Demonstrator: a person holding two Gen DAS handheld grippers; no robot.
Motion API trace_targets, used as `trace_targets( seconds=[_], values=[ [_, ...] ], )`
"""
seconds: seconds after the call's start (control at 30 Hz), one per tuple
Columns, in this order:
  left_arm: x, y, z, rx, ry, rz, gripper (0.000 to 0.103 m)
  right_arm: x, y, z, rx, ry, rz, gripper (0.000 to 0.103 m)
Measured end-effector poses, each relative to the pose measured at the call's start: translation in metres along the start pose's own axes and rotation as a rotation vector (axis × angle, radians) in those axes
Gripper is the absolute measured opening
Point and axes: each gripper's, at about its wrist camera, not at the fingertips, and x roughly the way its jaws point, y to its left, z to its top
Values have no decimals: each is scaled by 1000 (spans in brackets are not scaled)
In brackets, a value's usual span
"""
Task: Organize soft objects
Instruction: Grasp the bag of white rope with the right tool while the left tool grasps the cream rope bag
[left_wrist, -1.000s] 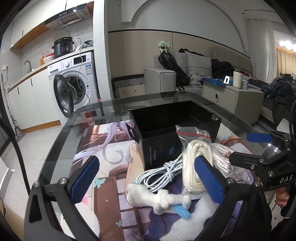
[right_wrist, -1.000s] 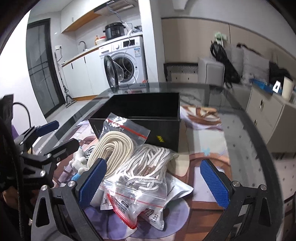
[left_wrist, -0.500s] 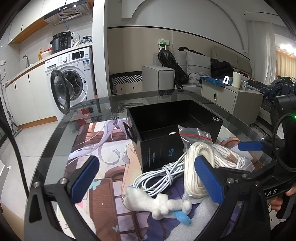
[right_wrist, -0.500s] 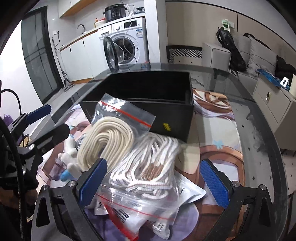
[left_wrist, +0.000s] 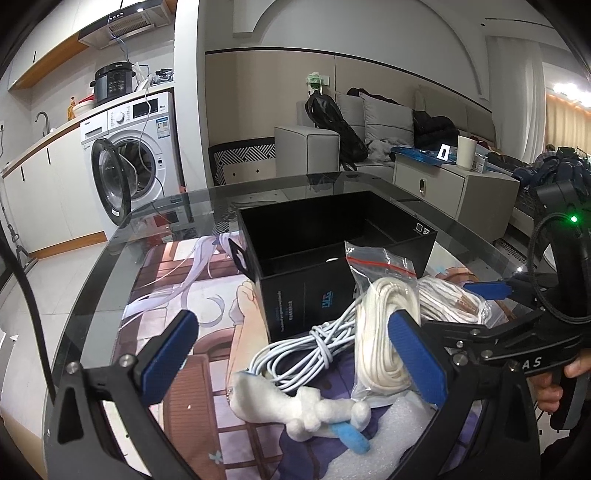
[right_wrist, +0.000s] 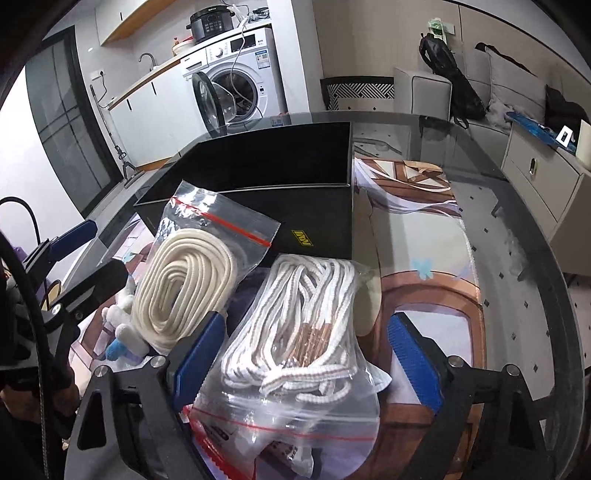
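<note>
Right hand-held gripper (right_wrist: 301, 363) lowered over bag of white rope (right_wrist: 295, 332), jaws closing, bag between them, pads not yet pressing. Beside it, second bag with cream rope (right_wrist: 184, 284), leaning on black box (right_wrist: 266, 166). Left hand-held gripper (left_wrist: 295, 363) spread wide, holding nothing, above grey cable (left_wrist: 310, 347) and white plush toy (left_wrist: 295, 406) with blue tip. All lying close together in front of open box on glass desk (right_wrist: 517, 258) with printed mat (left_wrist: 177, 280).
</note>
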Motion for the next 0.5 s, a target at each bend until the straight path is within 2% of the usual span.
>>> trace_targets(
  seconds=[0.27, 0.5],
  values=[
    [1, -7, 0, 29, -1, -7, 103, 8, -4, 2, 24, 11, 24, 74],
    [0, -11, -1, 44, -3, -24, 103, 5, -2, -1, 24, 6, 25, 72]
  ],
)
